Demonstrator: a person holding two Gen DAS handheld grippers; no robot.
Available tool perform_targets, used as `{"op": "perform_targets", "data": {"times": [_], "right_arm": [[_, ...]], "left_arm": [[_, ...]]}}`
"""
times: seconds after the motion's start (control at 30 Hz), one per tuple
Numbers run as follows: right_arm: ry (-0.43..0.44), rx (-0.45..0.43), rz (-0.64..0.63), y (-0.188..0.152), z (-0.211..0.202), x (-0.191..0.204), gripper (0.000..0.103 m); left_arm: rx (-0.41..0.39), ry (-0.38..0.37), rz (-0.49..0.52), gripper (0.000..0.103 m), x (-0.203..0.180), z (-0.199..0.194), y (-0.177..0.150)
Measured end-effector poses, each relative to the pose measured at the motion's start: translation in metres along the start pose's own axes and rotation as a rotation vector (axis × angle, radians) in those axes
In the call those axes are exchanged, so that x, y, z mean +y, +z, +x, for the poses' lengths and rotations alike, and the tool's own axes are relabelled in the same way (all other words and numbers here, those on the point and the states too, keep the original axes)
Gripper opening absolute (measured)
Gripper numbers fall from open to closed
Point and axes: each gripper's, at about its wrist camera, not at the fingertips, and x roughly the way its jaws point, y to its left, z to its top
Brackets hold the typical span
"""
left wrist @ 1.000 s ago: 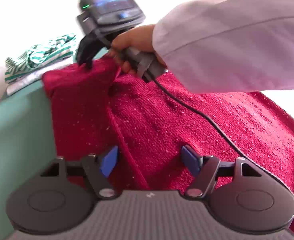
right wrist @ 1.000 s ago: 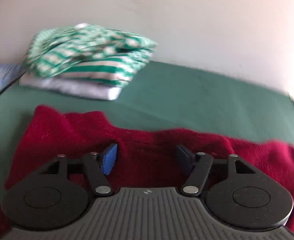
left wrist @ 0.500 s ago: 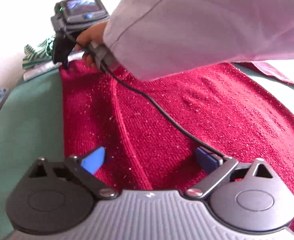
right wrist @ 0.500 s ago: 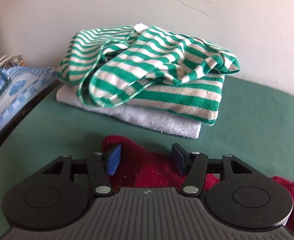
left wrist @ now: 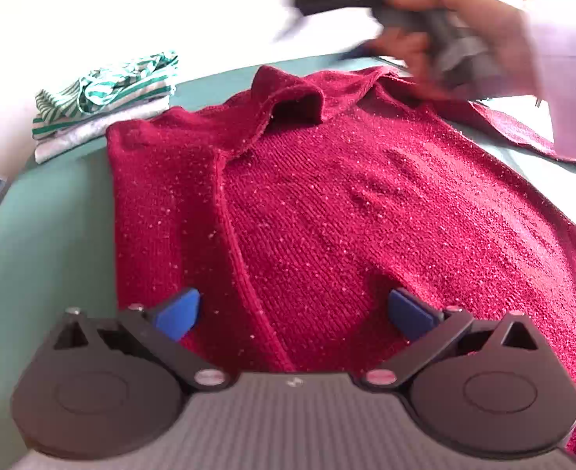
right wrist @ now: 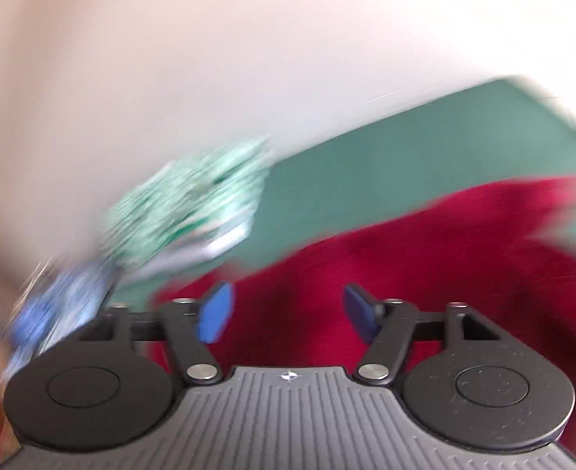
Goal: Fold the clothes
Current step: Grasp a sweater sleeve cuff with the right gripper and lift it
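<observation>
Knitwear fills the space ahead of the left gripper (left wrist: 293, 313): a dark red knitted sweater (left wrist: 346, 211) lies spread on the green bench (left wrist: 45, 243), and the jaws stand wide apart with nothing between them but the knit below, their blue pads (left wrist: 178, 313) flanking a raised seam that runs forward from between them toward the collar. The turned-over collar (left wrist: 288, 98) sits far ahead of the jaws, at the sweater's far edge. To the left of the jaws the sweater's side edge runs straight, and beyond it the bench shows bare green out to its rim. Ahead and to the left, apart from the sweater's corner, a folded green-and-white striped garment (left wrist: 111, 86) rests on a folded grey one (left wrist: 92, 133) near the wall. Ahead and to the right, the person's right hand (left wrist: 444, 31) holds the right gripper (right wrist: 286, 315) above the sweater's far right edge, blurred. Through the right wrist camera everything is smeared; its jaws are also apart and hold nothing, with red knit beneath and ahead of them, open green bench farther ahead to the right, and the striped pile ahead to the left. A blue patterned cloth (right wrist: 60, 313) lies left of the jaws.
</observation>
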Motion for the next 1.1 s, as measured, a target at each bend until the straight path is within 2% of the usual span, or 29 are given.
{"op": "perform_targets", "data": {"times": [0.07, 0.13, 0.17, 0.2, 0.23, 0.27, 0.3, 0.33, 0.4, 0.43, 0.47, 0.53, 0.57, 0.6, 0.67, 0.73, 0.8, 0.87, 0.9, 0.93, 1.0, 1.03, 1.1], "right_arm": [[-0.196, -0.096, 0.09, 0.015, -0.018, -0.049, 0.068], [-0.278, -0.083, 0.192, 0.032, -0.014, -0.093, 0.068], [-0.275, -0.054, 0.25, 0.038, -0.006, -0.112, 0.068], [-0.224, -0.03, 0.306, 0.041, 0.004, -0.126, 0.068], [-0.168, -0.007, 0.362, 0.044, 0.015, -0.14, 0.063], [-0.152, 0.007, 0.392, 0.045, 0.025, -0.145, 0.039], [-0.139, 0.02, 0.421, 0.047, 0.035, -0.148, 0.022], [-0.126, 0.034, 0.449, 0.049, 0.044, -0.151, 0.005], [-0.124, -0.019, 0.437, 0.056, 0.038, -0.147, 0.005], [-0.111, -0.067, 0.414, 0.06, 0.029, -0.142, 0.005], [-0.09, -0.113, 0.4, 0.069, 0.015, -0.139, 0.005], [-0.07, -0.168, 0.36, 0.078, -0.004, -0.133, 0.005], [-0.061, -0.195, 0.34, 0.082, -0.013, -0.13, 0.005], [-0.061, -0.208, 0.309, 0.085, -0.02, -0.128, 0.005], [-0.082, -0.221, 0.265, 0.09, -0.032, -0.127, 0.005], [-0.123, -0.227, 0.219, 0.092, -0.042, -0.127, 0.005], [-0.224, -0.225, 0.172, 0.092, -0.047, -0.13, 0.005], [-0.335, -0.226, 0.133, 0.094, -0.051, -0.133, 0.004], [-0.353, -0.236, 0.143, 0.095, -0.056, -0.134, 0.004], [-0.343, -0.256, 0.161, 0.093, -0.062, -0.133, 0.004], [-0.26, -0.309, 0.184, 0.091, -0.075, -0.121, 0.004], [-0.185, -0.33, 0.183, 0.091, -0.081, -0.111, 0.004], [0.026, -0.332, 0.135, 0.09, -0.091, -0.08, 0.004]], "left_arm": [[0.0, -0.001, 0.002, 0.102, 0.0, 0.0, 0.0], [0.005, 0.003, 0.002, 0.102, 0.0, 0.001, 0.0], [0.009, 0.005, 0.003, 0.102, 0.0, 0.001, 0.001], [0.016, 0.0, 0.003, 0.101, 0.001, 0.001, 0.005], [0.027, -0.021, 0.002, 0.097, 0.004, -0.001, 0.015], [0.038, -0.042, 0.001, 0.081, 0.008, -0.002, 0.024], [0.049, -0.062, 0.001, 0.067, 0.011, -0.003, 0.034], [0.051, -0.072, 0.001, 0.069, 0.017, -0.004, 0.045], [0.012, -0.039, 0.012, 0.08, 0.034, -0.001, 0.072], [-0.012, -0.005, 0.03, 0.079, 0.045, 0.006, 0.085], [-0.023, 0.025, 0.049, 0.074, 0.056, 0.018, 0.099], [-0.008, 0.041, 0.047, 0.053, 0.08, 0.045, 0.122], [0.023, 0.009, 0.009, 0.029, 0.087, 0.065, 0.134], [0.053, -0.029, -0.038, 0.014, 0.094, 0.084, 0.144], [0.105, -0.061, -0.106, 0.014, 0.101, 0.122, 0.158], [0.152, -0.029, -0.134, 0.015, 0.101, 0.158, 0.16], [0.104, -0.01, -0.14, 0.013, 0.098, 0.166, 0.162], [0.098, -0.008, -0.112, 0.012, 0.092, 0.17, 0.164], [0.091, 0.001, -0.078, 0.013, 0.088, 0.171, 0.162], [0.09, 0.005, -0.049, 0.013, 0.086, 0.171, 0.162], [0.104, -0.013, -0.027, 0.013, 0.088, 0.171, 0.163], [0.116, -0.039, -0.042, 0.015, 0.095, 0.169, 0.166], [0.132, -0.083, -0.089, 0.028, 0.115, 0.163, 0.172]]}}
